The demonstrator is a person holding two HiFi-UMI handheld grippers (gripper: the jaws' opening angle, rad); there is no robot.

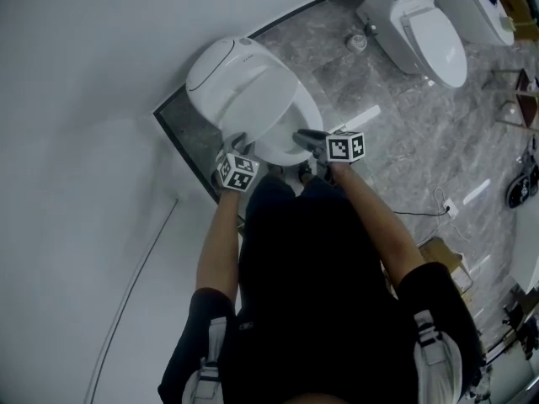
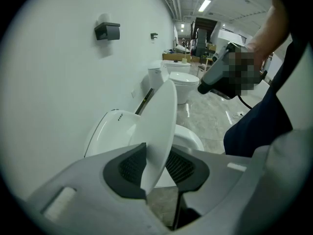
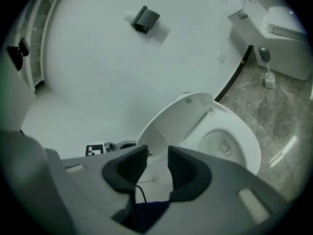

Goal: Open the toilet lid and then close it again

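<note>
Between the spread jaws of the left gripper (image 2: 156, 160) stands the white oval plastic toilet lid (image 2: 164, 116), half raised; jaws of the right gripper (image 3: 152, 166) gape empty; closing probably remains.

The person's torso (image 1: 328, 259) hides the near rim of the toilet (image 1: 240, 78) in the head view, whose top edge cuts off a second toilet (image 1: 425, 28). The lid (image 2: 161, 124) covers part of one pad of the left hand-held gripper (image 2: 155, 168).

In the room: two white ceramic toilets, the near toilet (image 1: 244, 82) and the far toilet (image 1: 429, 36); one person (image 1: 328, 293) in dark clothes; two grey two-jaw grippers, the left gripper (image 2: 156, 166) and the right gripper (image 3: 157, 164); two black wall-mounted holders, the larger holder (image 2: 106, 31) and the smaller holder (image 2: 154, 35).
</note>
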